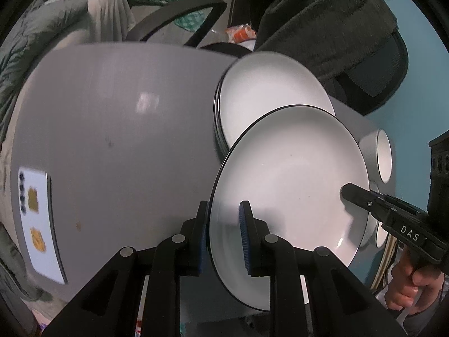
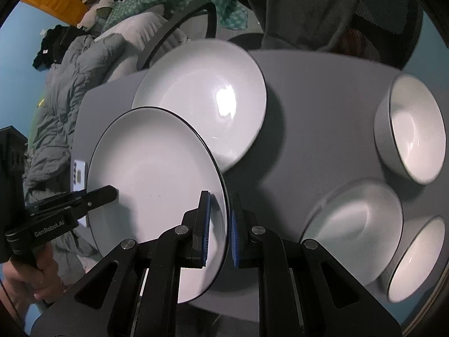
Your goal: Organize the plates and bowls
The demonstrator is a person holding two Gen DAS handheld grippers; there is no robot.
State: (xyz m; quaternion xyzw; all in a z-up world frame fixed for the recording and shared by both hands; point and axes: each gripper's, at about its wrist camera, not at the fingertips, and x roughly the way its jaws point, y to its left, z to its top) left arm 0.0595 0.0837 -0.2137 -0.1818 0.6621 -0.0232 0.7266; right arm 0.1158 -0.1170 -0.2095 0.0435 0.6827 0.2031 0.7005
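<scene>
I hold both grippers pointing steeply down over the grey tabletop (image 1: 112, 118). My left gripper (image 1: 224, 238) is nearly closed, its blue pads clamping the near rim of a white, black-edged plate (image 1: 289, 185); my right gripper (image 2: 219, 230) pinches the opposite rim just as narrowly. The plate hangs tilted between them, clear of the tabletop. Beyond the plate lies a stack of plates (image 2: 202, 95). To the right of my right gripper sit three bowls (image 2: 415, 129). The right gripper's body reads "DAS"; the left's reads "GenRobot.AI". A hand (image 1: 407, 286) grips the right handle.
</scene>
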